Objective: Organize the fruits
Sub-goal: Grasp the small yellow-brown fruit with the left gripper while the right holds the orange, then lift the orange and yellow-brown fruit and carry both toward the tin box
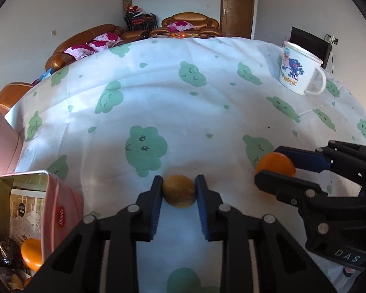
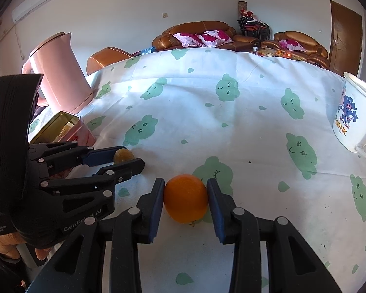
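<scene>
left gripper [image 1: 179, 190] jaws clamped on yellow-brown fruit [image 1: 179, 191], right gripper [image 2: 186, 199] jaws holding orange [image 2: 186, 198], pink "Monde" tin [image 1: 61, 210], mug [image 1: 301, 70] reading "HK"

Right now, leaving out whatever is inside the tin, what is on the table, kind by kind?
Orange fruit: 1
Yellow-brown fruit: 1
Mug: 1
Pink tin: 1
Pink jug: 1
Total: 5
</scene>
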Motion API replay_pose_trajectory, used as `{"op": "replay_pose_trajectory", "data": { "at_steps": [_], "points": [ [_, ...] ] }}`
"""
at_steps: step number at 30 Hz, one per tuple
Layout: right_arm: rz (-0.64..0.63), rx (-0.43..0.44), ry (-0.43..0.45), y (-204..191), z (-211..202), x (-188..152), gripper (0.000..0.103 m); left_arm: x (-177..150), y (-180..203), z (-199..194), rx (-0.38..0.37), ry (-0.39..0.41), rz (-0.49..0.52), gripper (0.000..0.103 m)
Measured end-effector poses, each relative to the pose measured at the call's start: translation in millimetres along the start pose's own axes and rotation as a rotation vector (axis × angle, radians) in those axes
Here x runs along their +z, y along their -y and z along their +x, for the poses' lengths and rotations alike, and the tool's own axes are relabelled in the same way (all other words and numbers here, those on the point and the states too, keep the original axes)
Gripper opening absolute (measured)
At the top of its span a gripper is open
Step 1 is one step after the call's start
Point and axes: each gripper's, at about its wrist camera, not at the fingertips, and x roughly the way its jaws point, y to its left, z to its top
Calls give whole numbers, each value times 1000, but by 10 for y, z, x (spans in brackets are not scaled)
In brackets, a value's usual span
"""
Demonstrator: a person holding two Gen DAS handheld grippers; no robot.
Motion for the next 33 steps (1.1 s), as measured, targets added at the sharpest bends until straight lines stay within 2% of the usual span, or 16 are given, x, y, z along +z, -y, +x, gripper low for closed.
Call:
{"op": "replay_pose_trajectory", "data": {
  "at_steps": [3, 9, 13, 21, 33],
  "points": [
    [0, 2, 9, 0, -22, -3, 37, -1, 46, -14, 26, 5, 21, 28],
    [10, 8, 46, 30, -103, -12, 37, -9, 12, -46, 22, 20, 1, 28],
    [3, 15, 79, 18, -166, -21, 37, -24, -8, -156, 6, 73, -8, 28],
    [-18, 22, 133, -20, -261, -29, 37, -42, 25, -302, 31, 154, 12, 28],
    [-40, 29, 206, -56, -401, -56, 37, -92, -48, -481, 51, 248, -24, 28]
  ]
}}
